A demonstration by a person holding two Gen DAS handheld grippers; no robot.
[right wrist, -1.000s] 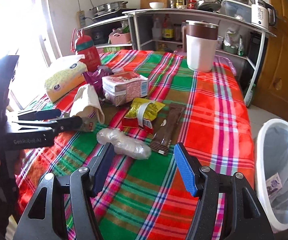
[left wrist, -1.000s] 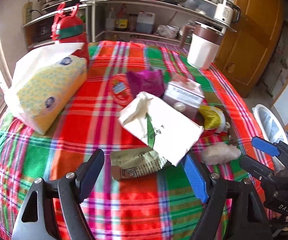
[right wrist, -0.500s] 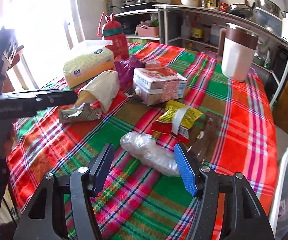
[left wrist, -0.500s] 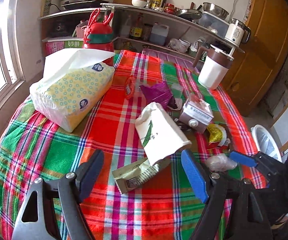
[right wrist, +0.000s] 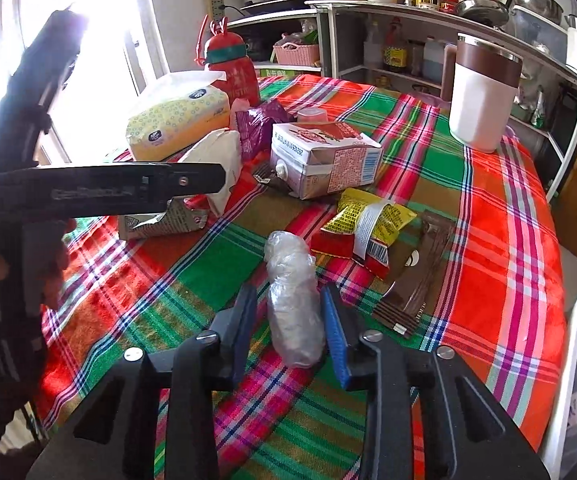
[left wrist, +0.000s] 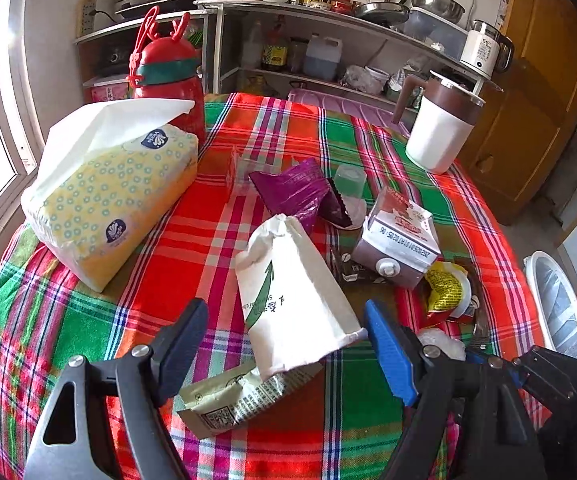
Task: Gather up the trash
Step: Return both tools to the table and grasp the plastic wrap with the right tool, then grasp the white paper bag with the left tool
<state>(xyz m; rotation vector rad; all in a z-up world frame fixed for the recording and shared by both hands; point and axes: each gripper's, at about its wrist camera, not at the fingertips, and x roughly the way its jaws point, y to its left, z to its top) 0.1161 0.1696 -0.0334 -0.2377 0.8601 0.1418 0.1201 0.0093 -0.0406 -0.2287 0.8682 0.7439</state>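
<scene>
Lying lengthwise between narrowed right gripper [right wrist: 289, 322] jaws, crumpled plastic wrap [right wrist: 293, 300] pointing away; left gripper [left wrist: 286, 354] jaws wide.

Between the right gripper's [right wrist: 288, 324] black and blue fingers lies a clear, silvery plastic wad [right wrist: 294, 304] on a red, green and pink plaid cloth [right wrist: 500, 216]. Ahead of it sit a yellow-and-red wrapper [right wrist: 364, 224], a brown sachet [right wrist: 416, 284] to the right, and a white-and-maroon carton [right wrist: 324, 158]. Further ahead stand a yellow dotted tissue pack [right wrist: 176, 120] and a red bottle with a green band [right wrist: 232, 68].
</scene>
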